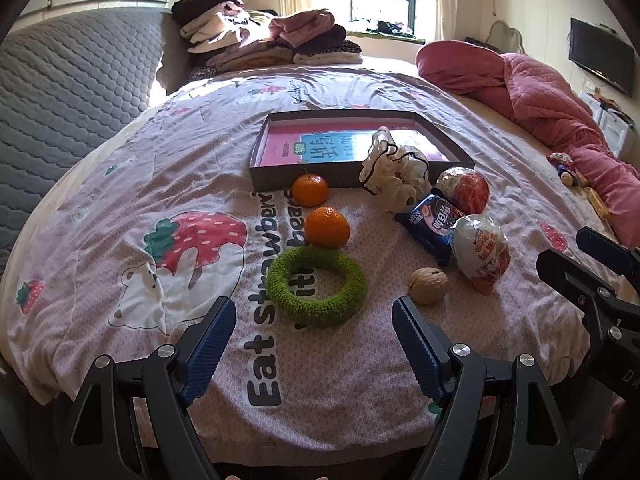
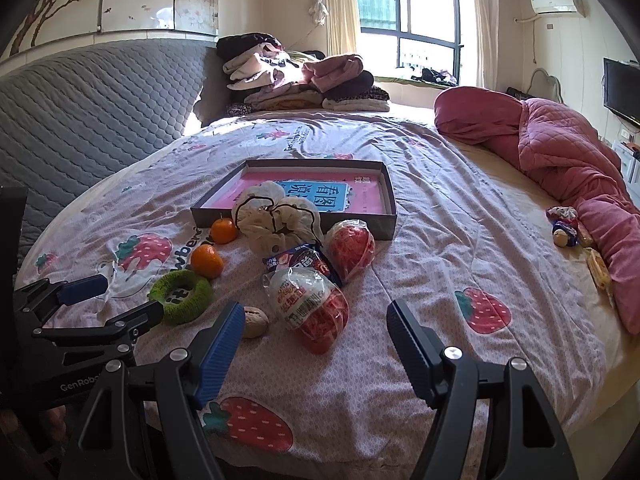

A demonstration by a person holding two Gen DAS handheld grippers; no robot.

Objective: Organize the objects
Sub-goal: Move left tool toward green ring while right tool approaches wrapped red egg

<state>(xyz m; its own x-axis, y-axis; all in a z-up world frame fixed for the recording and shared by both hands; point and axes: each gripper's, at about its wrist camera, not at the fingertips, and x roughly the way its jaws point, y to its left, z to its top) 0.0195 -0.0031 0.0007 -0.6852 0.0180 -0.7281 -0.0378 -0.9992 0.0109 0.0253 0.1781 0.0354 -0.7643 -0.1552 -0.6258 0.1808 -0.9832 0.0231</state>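
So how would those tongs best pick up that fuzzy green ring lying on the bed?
Probably by pinching one side of the green ring, one finger in the hole and one outside. It lies flat, so coming from above suits it. The near side, facing the open left tongs, looks easiest; an orange sits against the far side.

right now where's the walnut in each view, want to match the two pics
Left wrist view: the walnut lies right of centre, beside the green ring and just beyond the left gripper's right finger.
Right wrist view: the walnut lies left of centre, partly hidden behind the right gripper's left finger, right of the ring.
Shared landmark: the shallow box further back on the bed.
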